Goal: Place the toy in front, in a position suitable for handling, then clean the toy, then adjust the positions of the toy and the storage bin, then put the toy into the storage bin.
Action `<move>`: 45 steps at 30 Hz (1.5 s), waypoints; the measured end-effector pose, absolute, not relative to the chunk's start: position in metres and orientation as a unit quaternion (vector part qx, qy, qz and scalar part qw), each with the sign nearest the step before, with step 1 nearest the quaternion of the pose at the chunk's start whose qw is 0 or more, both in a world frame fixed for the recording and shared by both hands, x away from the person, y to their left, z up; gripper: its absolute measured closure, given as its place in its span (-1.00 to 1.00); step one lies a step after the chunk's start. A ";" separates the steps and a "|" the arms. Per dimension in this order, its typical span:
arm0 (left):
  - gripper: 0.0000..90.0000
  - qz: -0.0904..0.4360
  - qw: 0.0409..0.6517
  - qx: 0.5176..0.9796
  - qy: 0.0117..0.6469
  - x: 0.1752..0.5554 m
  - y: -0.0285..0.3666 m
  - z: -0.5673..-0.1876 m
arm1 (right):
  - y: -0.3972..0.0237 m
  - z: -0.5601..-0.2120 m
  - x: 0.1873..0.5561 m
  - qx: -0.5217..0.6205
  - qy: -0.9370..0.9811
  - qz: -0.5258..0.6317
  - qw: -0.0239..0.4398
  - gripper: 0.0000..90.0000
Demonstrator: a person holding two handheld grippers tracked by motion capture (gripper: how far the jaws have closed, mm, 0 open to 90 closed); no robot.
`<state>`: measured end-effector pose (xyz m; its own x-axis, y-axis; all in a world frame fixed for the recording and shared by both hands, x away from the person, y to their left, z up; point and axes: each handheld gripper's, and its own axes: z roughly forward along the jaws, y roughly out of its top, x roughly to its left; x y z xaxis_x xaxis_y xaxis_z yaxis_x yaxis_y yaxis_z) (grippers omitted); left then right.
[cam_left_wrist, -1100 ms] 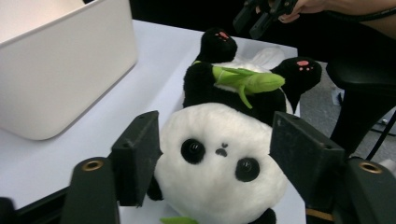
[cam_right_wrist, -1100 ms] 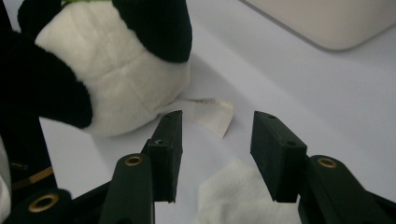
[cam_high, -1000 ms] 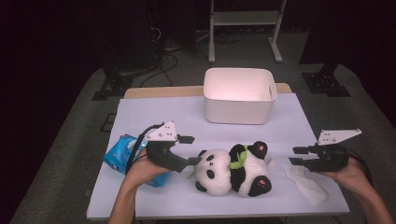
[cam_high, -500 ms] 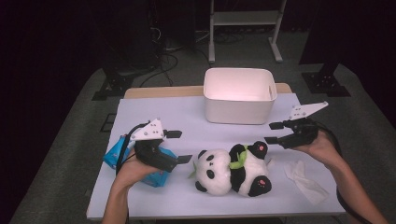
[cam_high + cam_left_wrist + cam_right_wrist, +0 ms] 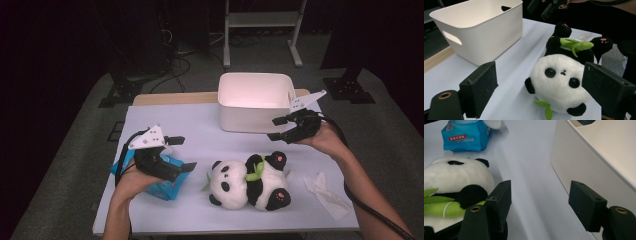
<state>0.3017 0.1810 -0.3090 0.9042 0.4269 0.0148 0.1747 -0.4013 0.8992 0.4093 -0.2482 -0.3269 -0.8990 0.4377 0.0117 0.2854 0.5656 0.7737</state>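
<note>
Two grippers in play, both empty. Landmark: the plush panda (image 5: 248, 181), lying on its side on the pale tabletop (image 5: 200, 130), near the front edge.

Left gripper (image 5: 181, 154): hovers just left of the panda's head, jaws spread and aimed at it. Its jaws have just been opening; nothing sits between them yet. In the left gripper view the panda's face (image 5: 562, 82) lines up in the gap ahead of the pads, not touched. The blue tissue pack (image 5: 165, 176) lies under that hand, left of the panda.

Right gripper (image 5: 281, 128): a second ago it sat low to the right of the panda, over the crumpled white tissue (image 5: 327, 192); now it is lifted behind the panda, just in front of the white bin (image 5: 256, 102). Its jaws have also just been opening and stand wide, nothing in them.

Reading: both tools look staged for a two-sided pickup of the panda, with the bin directly behind it as the likely destination. No grip yet.
</note>
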 end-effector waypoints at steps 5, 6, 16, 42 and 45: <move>-0.75 0.125 0.517 0.826 0.188 0.302 0.185 -0.309 | -0.239 -0.324 0.416 0.201 0.886 0.408 0.092 -0.25; -0.75 0.125 0.516 0.826 0.186 0.302 0.185 -0.309 | -0.237 -0.323 0.417 0.202 0.887 0.406 0.090 -0.25; -0.77 0.129 0.522 0.822 0.186 0.301 0.188 -0.306 | -0.225 -0.315 0.416 0.187 0.890 0.405 0.093 -0.25; -0.79 0.126 0.508 0.830 0.193 0.299 0.193 -0.311 | -0.199 -0.303 0.442 0.157 0.903 0.390 0.094 -0.23; -0.79 0.124 0.509 0.829 0.195 0.300 0.194 -0.311 | -0.196 -0.298 0.448 0.153 0.905 0.384 0.096 -0.23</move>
